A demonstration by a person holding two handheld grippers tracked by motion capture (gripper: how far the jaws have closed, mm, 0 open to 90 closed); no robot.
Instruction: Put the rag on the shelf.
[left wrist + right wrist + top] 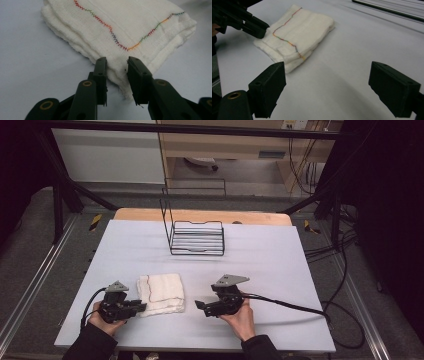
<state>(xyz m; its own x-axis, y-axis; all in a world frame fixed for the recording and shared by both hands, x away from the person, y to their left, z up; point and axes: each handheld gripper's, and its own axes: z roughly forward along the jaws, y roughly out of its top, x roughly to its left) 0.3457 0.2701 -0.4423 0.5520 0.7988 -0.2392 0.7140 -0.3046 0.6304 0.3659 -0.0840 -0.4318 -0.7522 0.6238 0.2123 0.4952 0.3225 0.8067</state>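
Folded white cloth [161, 293] lies flat on the pale table [260, 265], near the person's edge, left of centre. Coloured zigzag stitching runs across its top layer.

Left gripper [141, 307] is at the cloth's near-left corner; in the left gripper view [117, 67] the jaws straddle the corner's edge with a narrow gap, layers between them. Can't tell if the pads actually press the fabric (they look just short of it), so not calling it a grip.

Right gripper [199, 305] sits to the right of the cloth, apart from it, jaws pointing toward it. In the right gripper view [327, 82] the jaws stand wide apart, nothing between them but bare table.

Black wire rack [196, 236] stands at the far middle of the table, well apart from the cloth.
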